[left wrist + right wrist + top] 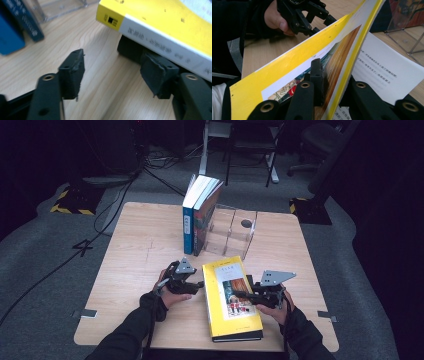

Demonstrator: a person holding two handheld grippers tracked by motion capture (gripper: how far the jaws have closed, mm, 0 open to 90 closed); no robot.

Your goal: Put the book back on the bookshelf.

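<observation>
A yellow book [221, 316] lies near the table's front edge, on something black [130, 50]. My right gripper [241, 295] is at its right side, shut on the front cover [287, 67], which is raised off the white printed page [384, 65]. One finger [317, 75] lies on top of the cover and the other is beneath it. My left gripper [200, 284] is open at the book's left edge, by the spine [160, 42]. In the left gripper view its jaws [115, 75] stand apart over bare wood, the right pad [157, 75] tucked just under the spine's edge.
Behind the yellow book, two books [200, 215] stand upright against a clear acrylic holder [232, 232] at the middle back of the wooden table [135, 270]. Chair and desk legs and cables are on the floor beyond.
</observation>
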